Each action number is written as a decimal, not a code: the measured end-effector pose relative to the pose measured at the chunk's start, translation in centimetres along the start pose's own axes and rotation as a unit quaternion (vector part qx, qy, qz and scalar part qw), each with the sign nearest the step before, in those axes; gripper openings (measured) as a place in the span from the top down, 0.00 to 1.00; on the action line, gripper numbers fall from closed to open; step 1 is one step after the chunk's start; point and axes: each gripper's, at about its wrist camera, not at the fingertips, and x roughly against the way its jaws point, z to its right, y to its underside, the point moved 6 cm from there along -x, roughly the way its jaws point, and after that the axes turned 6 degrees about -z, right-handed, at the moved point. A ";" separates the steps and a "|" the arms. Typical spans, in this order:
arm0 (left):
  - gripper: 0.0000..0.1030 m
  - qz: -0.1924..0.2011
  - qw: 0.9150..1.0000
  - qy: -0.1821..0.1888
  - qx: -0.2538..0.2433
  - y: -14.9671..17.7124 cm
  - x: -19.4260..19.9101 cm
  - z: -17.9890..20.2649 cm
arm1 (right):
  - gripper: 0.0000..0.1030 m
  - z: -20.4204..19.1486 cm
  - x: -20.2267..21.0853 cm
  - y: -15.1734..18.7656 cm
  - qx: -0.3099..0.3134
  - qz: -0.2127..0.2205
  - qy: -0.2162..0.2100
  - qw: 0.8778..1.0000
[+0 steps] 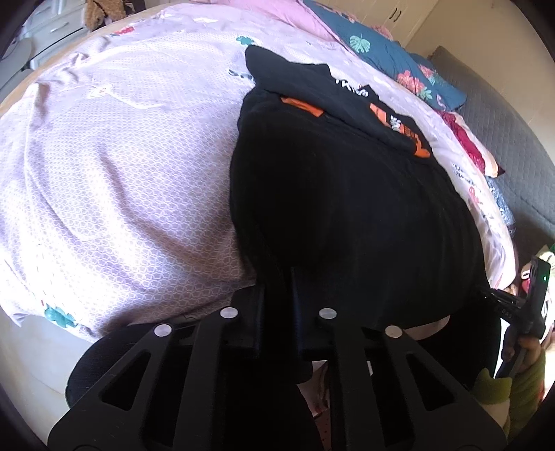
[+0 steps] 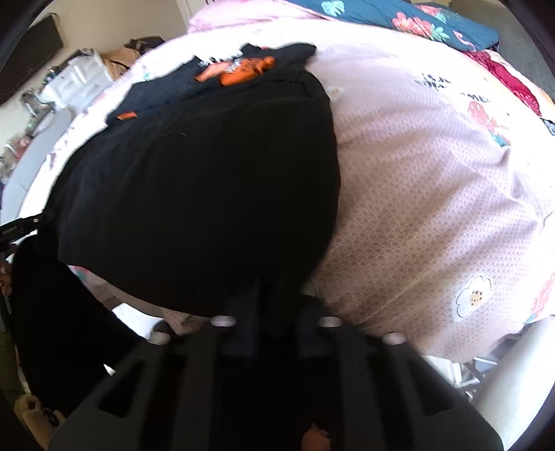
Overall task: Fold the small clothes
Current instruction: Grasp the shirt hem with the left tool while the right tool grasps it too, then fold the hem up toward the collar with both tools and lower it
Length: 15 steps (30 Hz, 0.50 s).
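Both tools pinch the near hem of a black garment lying on the bed.

Left wrist view: my left tool [image 1: 277,274] is closed on the black garment [image 1: 347,208]; lift evenly. Right wrist view: my right tool [image 2: 275,288] grips the other corner over the pink bedsheet [image 2: 433,194]; keep the hem taut.

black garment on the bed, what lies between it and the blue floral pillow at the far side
Only bare pink bedsheet separates the black garment from the blue floral pillow, clearest in the right wrist view.

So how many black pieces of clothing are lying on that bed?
2: a plain black garment near the bed's edge, gripped by both grippers, and a folded black orange-printed top beyond it, partly overlapping. More may be hidden.
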 end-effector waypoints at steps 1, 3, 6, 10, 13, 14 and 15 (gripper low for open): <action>0.96 0.008 1.000 0.001 0.003 -0.1 0.4 -0.2 | 0.91 -0.2 0.5 -0.1 0.005 0.008 -0.002 1.000; 0.97 0.034 0.999 0.001 0.002 -0.5 1.6 -0.2 | 0.91 -0.7 2.0 -0.7 0.016 0.035 -0.004 0.999; 0.97 0.070 0.998 0.007 -0.006 -1.4 3.9 0.2 | 0.91 -0.7 4.4 -2.1 0.013 0.078 -0.015 0.997; 0.97 0.091 0.996 0.016 -0.005 -2.1 5.4 0.4 | 0.91 -0.4 7.5 -3.9 0.001 0.136 -0.030 0.990; 0.97 0.099 0.995 0.025 0.005 -2.7 5.8 0.0 | 0.91 -0.1 9.4 -5.3 -0.008 0.178 -0.033 0.983; 0.97 0.102 0.994 0.028 0.008 -2.8 6.1 0.0 | 0.91 0.1 10.1 -5.8 -0.014 0.194 -0.037 0.980; 0.97 0.106 0.994 0.031 0.010 -3.1 6.3 0.0 | 0.91 0.1 10.5 -6.3 -0.018 0.205 -0.039 0.978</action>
